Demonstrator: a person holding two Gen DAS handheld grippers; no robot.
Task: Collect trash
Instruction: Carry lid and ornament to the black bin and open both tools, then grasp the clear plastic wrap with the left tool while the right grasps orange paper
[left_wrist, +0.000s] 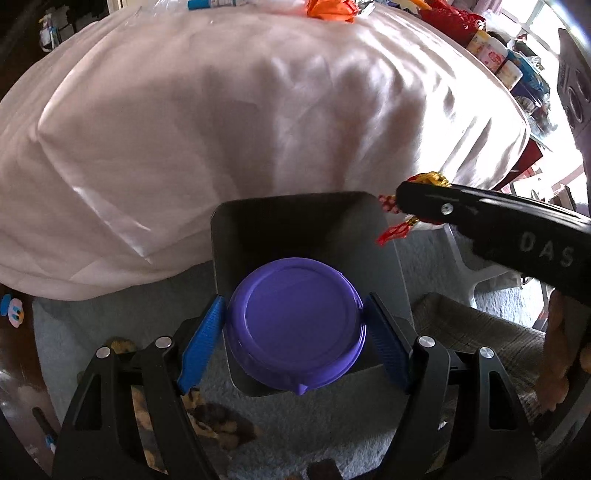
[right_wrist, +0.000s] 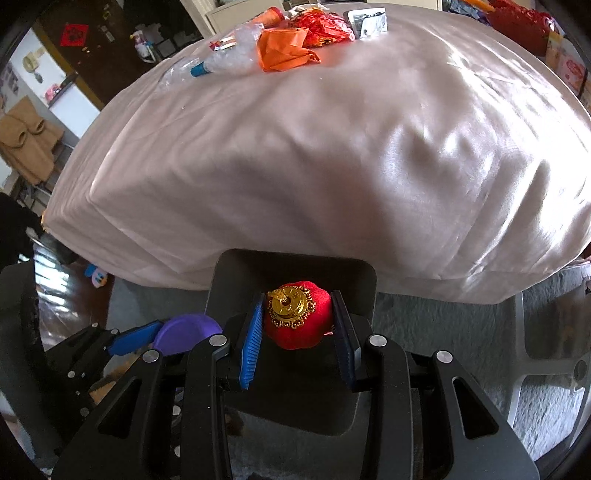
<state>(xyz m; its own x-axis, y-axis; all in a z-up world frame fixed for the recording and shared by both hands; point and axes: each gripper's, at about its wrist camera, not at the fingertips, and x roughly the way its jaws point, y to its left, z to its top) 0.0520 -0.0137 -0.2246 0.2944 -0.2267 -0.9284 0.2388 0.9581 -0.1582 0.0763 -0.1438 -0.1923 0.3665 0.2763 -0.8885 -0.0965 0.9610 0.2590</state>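
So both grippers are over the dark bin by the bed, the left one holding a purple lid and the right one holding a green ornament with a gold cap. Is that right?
Nearly. The ornament in the right gripper is red, not green, as the right wrist view shows. The rest stands: the left gripper holds the purple lid, and both are over the dark bin by the bed.

Bin (right_wrist: 295, 269) before table (right_wrist: 332, 166), wrappers (right_wrist: 288, 48) on top
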